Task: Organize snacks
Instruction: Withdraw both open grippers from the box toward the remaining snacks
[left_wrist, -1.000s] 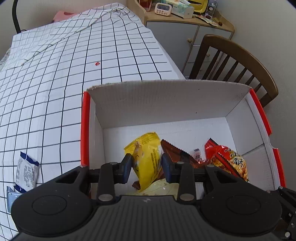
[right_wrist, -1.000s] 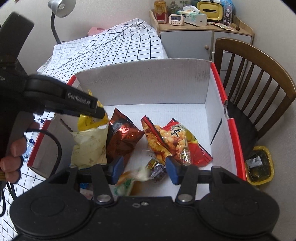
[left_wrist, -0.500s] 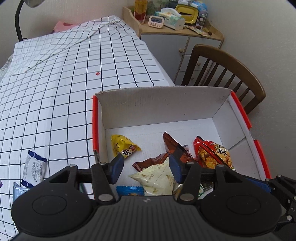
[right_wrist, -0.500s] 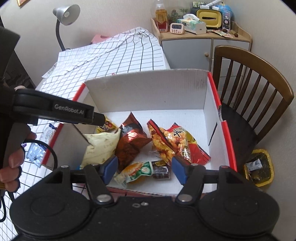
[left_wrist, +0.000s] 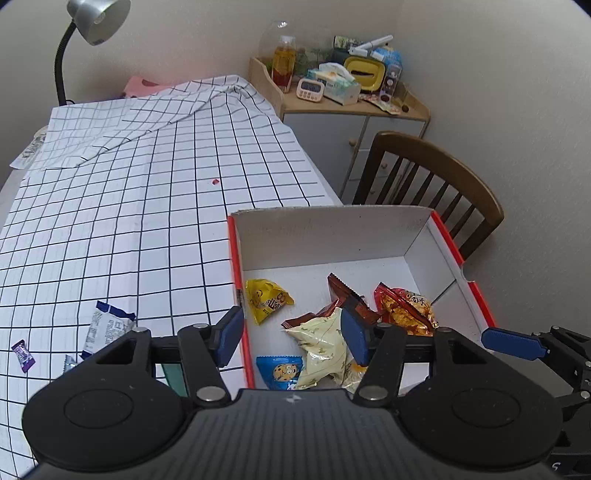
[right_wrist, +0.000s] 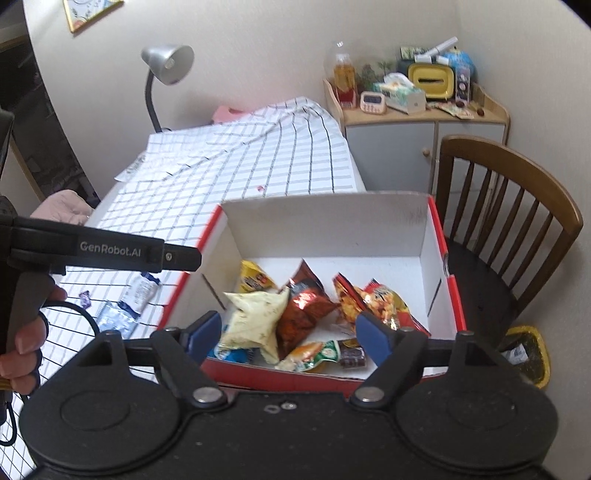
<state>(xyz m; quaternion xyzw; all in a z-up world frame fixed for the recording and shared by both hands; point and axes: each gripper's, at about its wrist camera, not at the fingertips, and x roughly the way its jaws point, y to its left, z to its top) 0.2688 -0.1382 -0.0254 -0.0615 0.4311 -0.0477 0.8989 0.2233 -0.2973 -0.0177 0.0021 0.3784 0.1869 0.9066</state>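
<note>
A checked tablecloth (left_wrist: 110, 229) covers the table; the red-edged box (left_wrist: 332, 229) sits at its right edge, beside a wooden chair (left_wrist: 461, 177). Both the left gripper (left_wrist: 291, 336) and the right gripper (right_wrist: 288, 332) have just been opening, jaws apart, nothing between them.

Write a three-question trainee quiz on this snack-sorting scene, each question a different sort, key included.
1. True or false: the left tongs grip a packet.
2. Which packet lies nearest the box's left wall? A) yellow packet B) red-orange packet C) brown packet
3. Fill in: snacks not yet boxed lie on the checked ______.

Key:
1. False; both the left and right tongs are empty, their jaws having just been opening.
2. A
3. tablecloth
</note>
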